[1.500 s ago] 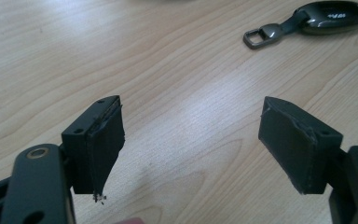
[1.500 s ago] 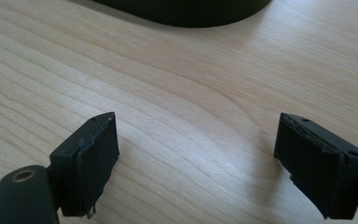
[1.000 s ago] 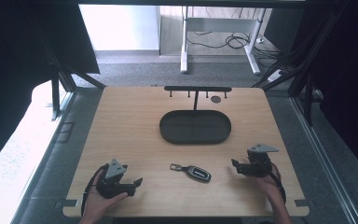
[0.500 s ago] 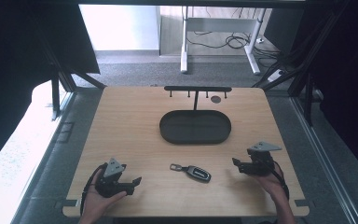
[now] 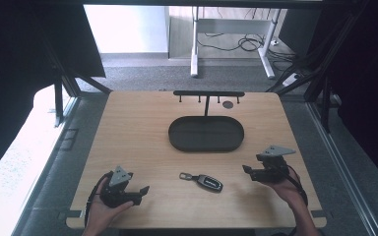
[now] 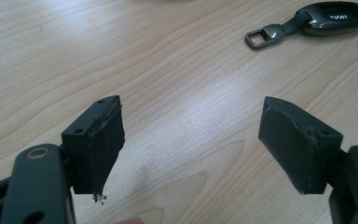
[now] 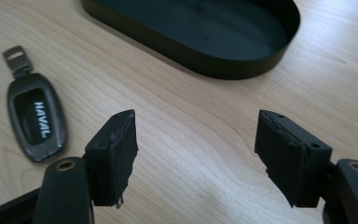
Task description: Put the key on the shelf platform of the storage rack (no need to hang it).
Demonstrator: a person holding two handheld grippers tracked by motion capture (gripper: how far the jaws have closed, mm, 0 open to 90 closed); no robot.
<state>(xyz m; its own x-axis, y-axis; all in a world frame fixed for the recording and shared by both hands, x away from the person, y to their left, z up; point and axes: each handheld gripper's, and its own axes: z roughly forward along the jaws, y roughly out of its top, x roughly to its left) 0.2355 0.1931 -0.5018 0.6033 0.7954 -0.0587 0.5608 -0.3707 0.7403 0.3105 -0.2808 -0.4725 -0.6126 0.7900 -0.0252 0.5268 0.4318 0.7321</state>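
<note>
Two grippers rested near the table's (image 5: pixel 128 123) front edge, the key fob (image 5: pixel 203 181) lying flat between them, touched by neither. Left gripper (image 5: pixel 141 191) stood wide open with nothing between its jaws. Right gripper (image 5: pixel 246 170), jaws just closing yet apart and empty, pointed toward the fob, the tray (image 5: pixel 205 133) lying beyond

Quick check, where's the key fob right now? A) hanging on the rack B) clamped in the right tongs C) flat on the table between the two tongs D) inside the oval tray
C: the key fob lies flat on the bare table, in front of the oval tray, between the left tongs and right tongs, touched by neither.
</note>
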